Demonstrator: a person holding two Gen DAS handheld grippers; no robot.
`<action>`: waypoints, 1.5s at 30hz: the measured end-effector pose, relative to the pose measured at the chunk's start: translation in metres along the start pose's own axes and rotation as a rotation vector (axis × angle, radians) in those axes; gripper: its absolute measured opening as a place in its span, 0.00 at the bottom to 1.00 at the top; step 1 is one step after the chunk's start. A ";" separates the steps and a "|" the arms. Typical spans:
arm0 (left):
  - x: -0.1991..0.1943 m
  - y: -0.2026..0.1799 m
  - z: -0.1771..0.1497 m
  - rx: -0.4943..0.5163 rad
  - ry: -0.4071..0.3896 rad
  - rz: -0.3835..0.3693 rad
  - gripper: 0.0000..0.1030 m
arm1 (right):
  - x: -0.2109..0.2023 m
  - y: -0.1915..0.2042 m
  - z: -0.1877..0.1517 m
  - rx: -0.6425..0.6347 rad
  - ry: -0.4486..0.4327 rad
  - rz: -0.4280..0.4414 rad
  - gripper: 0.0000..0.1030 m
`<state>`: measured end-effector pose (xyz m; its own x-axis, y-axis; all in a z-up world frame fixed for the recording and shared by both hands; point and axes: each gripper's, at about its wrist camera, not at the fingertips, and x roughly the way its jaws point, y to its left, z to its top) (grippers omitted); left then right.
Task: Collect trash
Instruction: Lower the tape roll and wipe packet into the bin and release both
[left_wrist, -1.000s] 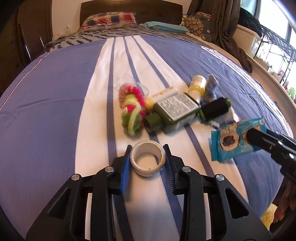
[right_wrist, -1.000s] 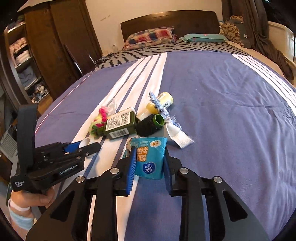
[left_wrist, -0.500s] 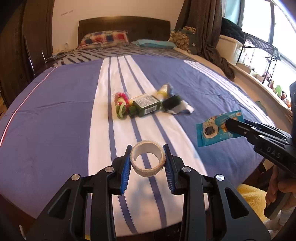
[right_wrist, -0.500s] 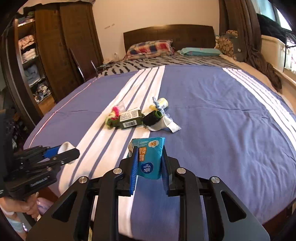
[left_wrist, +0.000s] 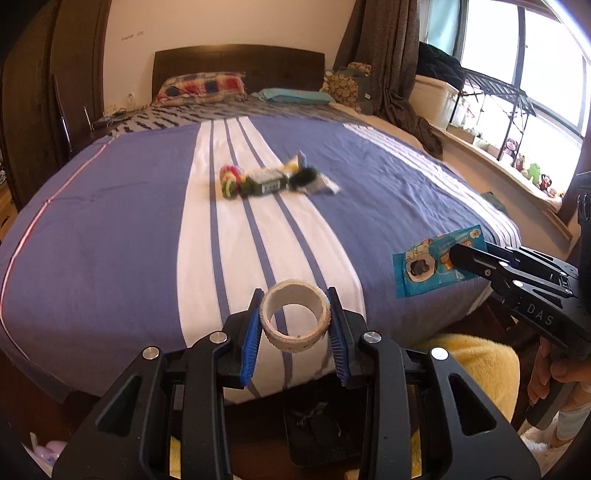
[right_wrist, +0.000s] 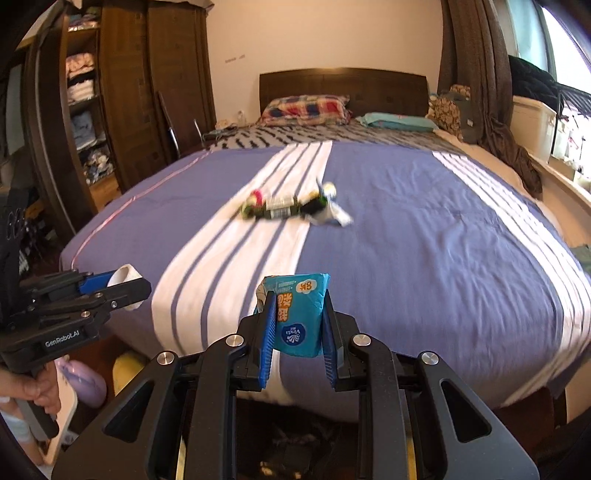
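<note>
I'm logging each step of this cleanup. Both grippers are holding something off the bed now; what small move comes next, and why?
Probably lower both toward the floor at the foot of the bed to drop the load. The left gripper grips the tape roll, the right gripper the blue tissue pack, both clear of the bed. No bin is clearly visible.

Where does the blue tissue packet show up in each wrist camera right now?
Left wrist view: blue tissue packet at right of middle, clamped in the right gripper.
Right wrist view: bottom centre, upright between that gripper's fingers.
Shared landmark: the clutter pile on the bed's white stripes.
</note>
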<state>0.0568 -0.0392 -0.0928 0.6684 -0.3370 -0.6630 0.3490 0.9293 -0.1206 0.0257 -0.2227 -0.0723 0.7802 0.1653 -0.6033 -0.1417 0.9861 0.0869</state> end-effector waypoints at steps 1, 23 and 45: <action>0.003 -0.001 -0.009 -0.002 0.019 -0.005 0.30 | -0.001 -0.002 -0.008 0.007 0.014 0.001 0.23; 0.134 -0.023 -0.143 -0.008 0.487 -0.110 0.30 | 0.094 -0.016 -0.145 0.093 0.456 0.009 0.23; 0.180 -0.027 -0.168 -0.012 0.622 -0.126 0.46 | 0.143 -0.022 -0.168 0.136 0.589 -0.009 0.37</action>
<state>0.0571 -0.0993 -0.3329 0.1151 -0.2967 -0.9480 0.3904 0.8911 -0.2315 0.0382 -0.2239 -0.2942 0.3069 0.1576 -0.9386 -0.0270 0.9872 0.1570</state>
